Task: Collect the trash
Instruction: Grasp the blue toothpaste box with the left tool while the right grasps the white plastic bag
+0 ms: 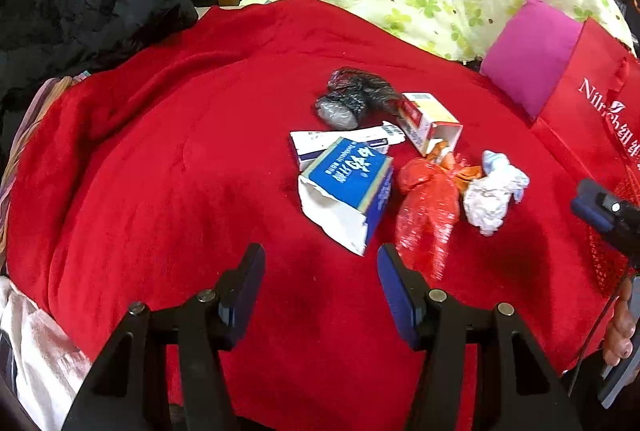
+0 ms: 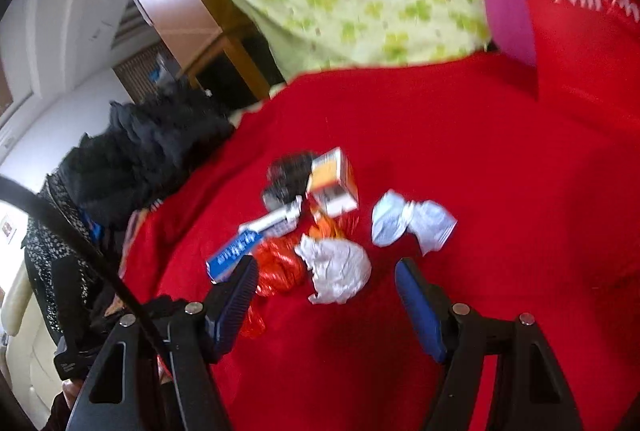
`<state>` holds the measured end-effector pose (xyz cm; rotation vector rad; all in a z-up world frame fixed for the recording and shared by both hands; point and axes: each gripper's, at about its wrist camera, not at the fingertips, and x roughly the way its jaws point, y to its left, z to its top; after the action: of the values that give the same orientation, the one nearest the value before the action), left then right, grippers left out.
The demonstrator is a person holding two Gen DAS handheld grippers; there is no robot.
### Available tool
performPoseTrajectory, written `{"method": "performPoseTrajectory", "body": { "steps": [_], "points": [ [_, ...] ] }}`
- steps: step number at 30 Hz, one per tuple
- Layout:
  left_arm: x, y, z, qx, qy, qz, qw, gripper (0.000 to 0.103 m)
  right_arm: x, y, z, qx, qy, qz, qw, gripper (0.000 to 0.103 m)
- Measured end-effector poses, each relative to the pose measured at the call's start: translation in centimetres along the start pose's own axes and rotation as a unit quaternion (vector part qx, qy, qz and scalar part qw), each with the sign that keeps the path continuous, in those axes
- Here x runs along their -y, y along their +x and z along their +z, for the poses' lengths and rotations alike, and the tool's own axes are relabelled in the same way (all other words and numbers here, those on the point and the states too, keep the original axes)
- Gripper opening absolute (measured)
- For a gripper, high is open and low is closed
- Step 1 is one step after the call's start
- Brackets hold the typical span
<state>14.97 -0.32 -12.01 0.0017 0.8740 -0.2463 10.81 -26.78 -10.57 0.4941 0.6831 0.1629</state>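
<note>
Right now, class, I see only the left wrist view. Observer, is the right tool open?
Observer: Yes, the right tool is open and holds nothing.
Operator: What lies nearest it?
Observer: A white wad of paper, just ahead, in line with the gap between its fingers.
Operator: Is that the only paper?
Observer: No, a bluish wad lies apart from it, further right.

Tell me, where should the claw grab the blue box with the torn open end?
Probably across the blue box's two long sides, near its closed far half. It lies flat on the red blanket, torn mouth toward the left claw, so come from above; the flimsy open end would likely crush.
</note>
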Motion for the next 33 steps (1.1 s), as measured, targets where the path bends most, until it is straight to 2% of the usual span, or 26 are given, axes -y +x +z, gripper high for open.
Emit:
{"method": "performPoseTrajectory", "body": {
  "steps": [3,6,13,16,23,31,33],
  "points": [
    [-0.2,0.9,0.6,-0.002,0.012,0.007,0.9999,0.059,0.0,2.5,0.0,-0.024,0.005,-0.001,1.000,0.073],
    [-0.2,1.8,1.2,-0.004,0.027,0.010,0.9996,0.059,-0.3,4.4,0.2,-0.038,0.007,-0.007,0.999,0.067],
    [0.4,4.1,2.6,-0.014,0.055,0.000,0.9984,0.060,0.8,9.2,0.7,-0.073,0.029,-0.043,0.996,0.059],
    [0.5,5.1,3.0,-0.019,0.059,-0.009,0.9980,0.065,1.6,10.6,0.6,-0.094,0.047,-0.045,0.993,0.055],
    [1.0,4.9,2.9,-0.021,0.058,-0.047,0.9970,0.066,0.7,11.4,0.5,-0.091,0.026,-0.046,0.994,0.047],
    [2.7,4.5,3.4,-0.014,0.075,-0.054,0.9956,0.070,0.2,10.1,0.4,-0.077,0.021,-0.041,0.996,0.044],
    [2.9,4.8,3.3,-0.015,0.081,-0.044,0.9957,0.072,0.2,9.5,0.4,-0.073,0.018,-0.041,0.996,0.044]
  ]
}}
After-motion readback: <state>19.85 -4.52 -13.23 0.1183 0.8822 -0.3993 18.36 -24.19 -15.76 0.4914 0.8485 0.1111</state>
